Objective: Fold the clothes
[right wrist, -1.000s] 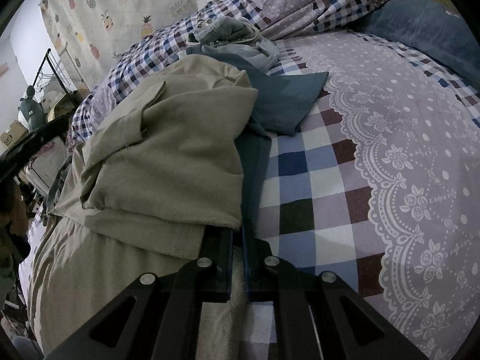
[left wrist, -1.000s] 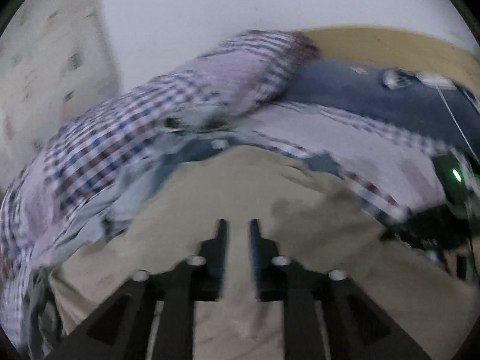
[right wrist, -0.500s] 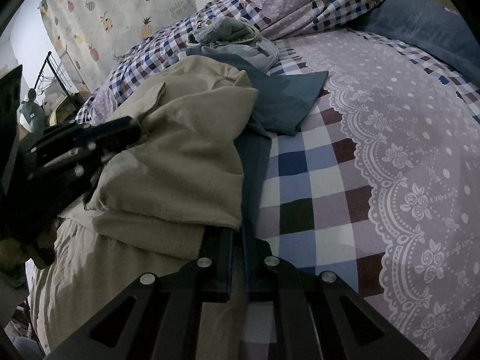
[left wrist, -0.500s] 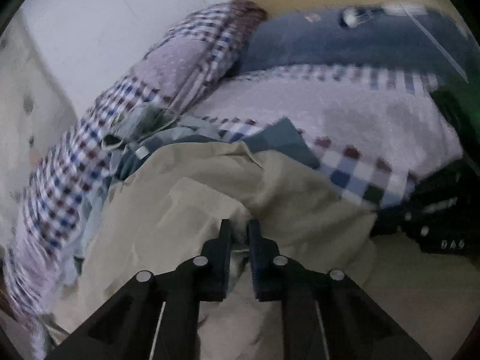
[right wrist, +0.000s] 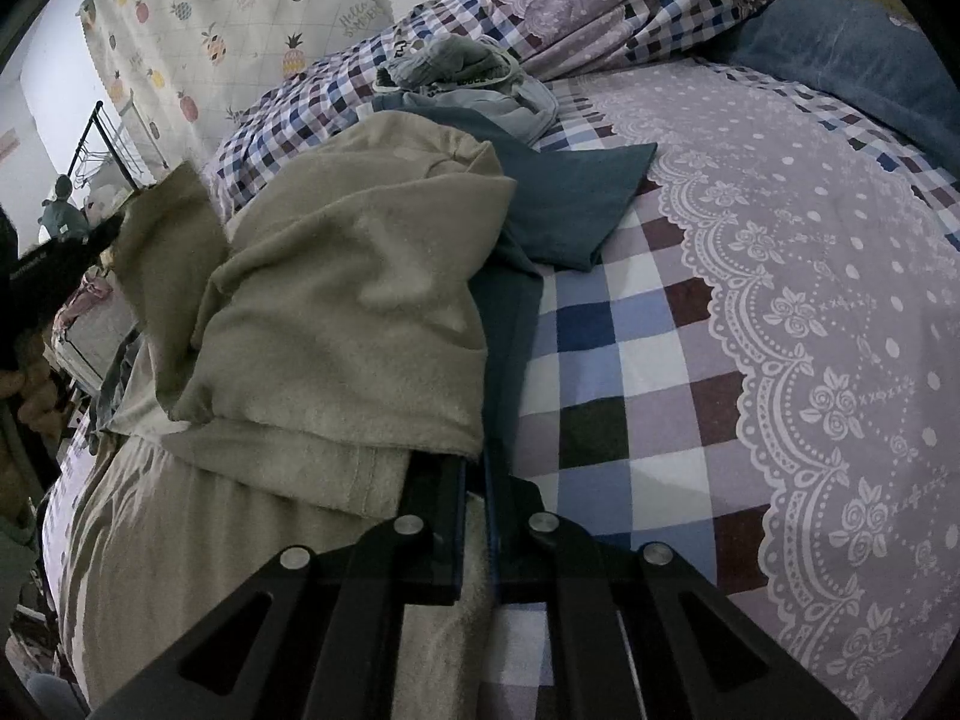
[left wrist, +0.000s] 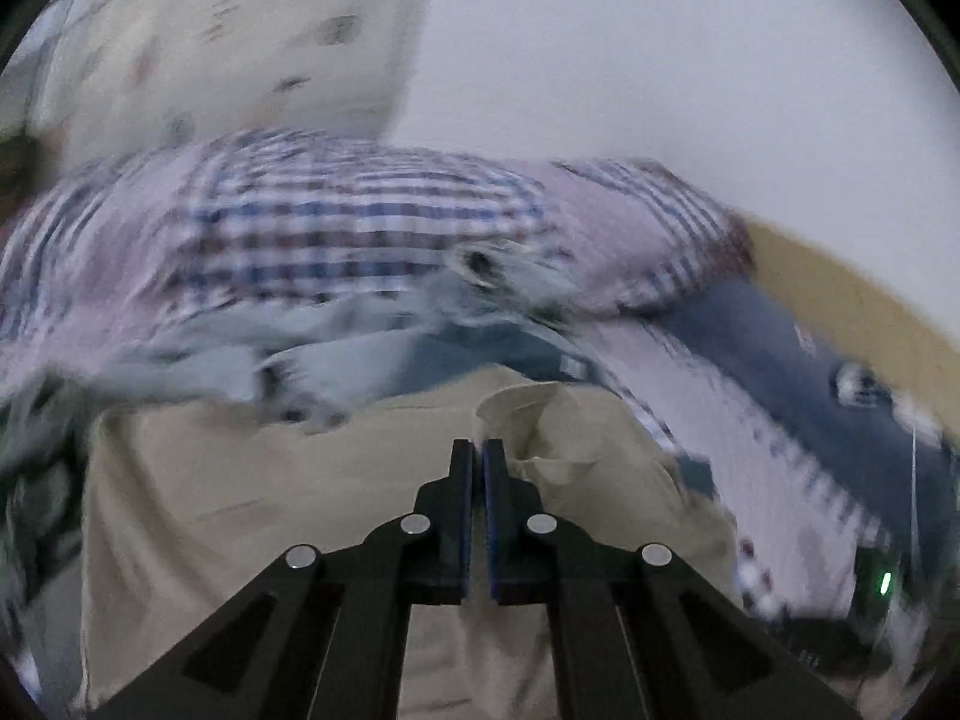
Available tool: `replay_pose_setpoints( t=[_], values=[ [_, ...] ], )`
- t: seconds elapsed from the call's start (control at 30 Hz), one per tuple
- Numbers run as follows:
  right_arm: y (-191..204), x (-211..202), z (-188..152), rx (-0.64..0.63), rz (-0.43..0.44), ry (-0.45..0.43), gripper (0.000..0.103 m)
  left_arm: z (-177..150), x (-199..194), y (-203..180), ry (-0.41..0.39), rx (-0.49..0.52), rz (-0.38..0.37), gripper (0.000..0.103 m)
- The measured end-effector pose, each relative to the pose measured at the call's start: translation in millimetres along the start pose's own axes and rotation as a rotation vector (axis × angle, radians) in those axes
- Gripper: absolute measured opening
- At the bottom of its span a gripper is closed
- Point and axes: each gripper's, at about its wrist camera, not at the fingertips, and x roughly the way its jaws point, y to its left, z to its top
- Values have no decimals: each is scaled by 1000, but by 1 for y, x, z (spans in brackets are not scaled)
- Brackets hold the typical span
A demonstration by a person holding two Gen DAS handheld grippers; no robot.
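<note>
A beige garment (right wrist: 336, 312) lies bunched on the bed, over a teal garment (right wrist: 564, 204). My right gripper (right wrist: 474, 468) is shut on the beige garment's near edge, with cloth showing between its fingers. The left wrist view is blurred by motion. There my left gripper (left wrist: 478, 450) has its jaws almost together on a raised fold of the beige garment (left wrist: 540, 420). In the right wrist view the left gripper (right wrist: 60, 258) shows as a dark shape at the far left, holding up a beige flap (right wrist: 162, 240).
The bed cover (right wrist: 750, 300) is lilac with lace print and checks. A grey clothes heap (right wrist: 462, 66) lies at the back beside a checked quilt (right wrist: 600, 12) and a blue pillow (right wrist: 852, 54). A pineapple-print sheet (right wrist: 210, 30) and a black rack (right wrist: 102, 138) stand left.
My left gripper has closed from a small gap onto the beige cloth and swung, lifting a flap at the left of the right wrist view. The right gripper has stayed put.
</note>
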Motion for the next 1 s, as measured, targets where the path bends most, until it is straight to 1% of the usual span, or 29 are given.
replay_pose_setpoints(
  t=[0.1,0.2,0.3,0.4,0.53,0.6,0.67,0.7,0.73,0.77,0.83,0.87,0.9,0.93,0.97,1.0],
  values=[
    [0,0,0,-1,-2,1,4,-9,-14,56,-34,-182,13,2],
    [1,0,0,-4,-3,3,4,-26,-23,92,-37,-280,45,2],
    [2,0,0,-8,-6,4,4,-45,-27,117,-21,-347,78,2],
    [2,0,-1,-9,-8,4,4,-58,-33,127,-23,-376,78,2],
    [2,1,0,-11,-10,5,4,-72,-42,132,-10,-417,102,2],
    [3,1,0,-11,-11,5,4,-82,-44,132,28,-430,129,2],
    [3,1,0,-11,-11,5,4,-91,-41,134,97,-428,163,3],
    [3,1,0,-11,-11,5,4,-95,-39,137,135,-429,176,6],
    [3,1,0,-11,-11,4,4,-98,-37,140,174,-432,186,15],
    [3,1,0,-11,-11,4,4,-99,-39,142,186,-432,188,21],
    [3,1,0,-11,-11,4,4,-96,-48,145,171,-426,174,51],
    [3,1,0,-11,-12,4,4,-91,-54,146,137,-416,157,59],
    [3,1,0,-12,-13,4,4,-86,-57,146,108,-404,139,68],
    [3,1,0,-13,-14,4,4,-78,-56,146,92,-387,114,72],
    [3,1,0,-13,-14,4,4,-72,-51,145,102,-365,105,72],
    [3,1,0,-14,-15,5,4,-67,-42,144,129,-340,108,72]
  ],
)
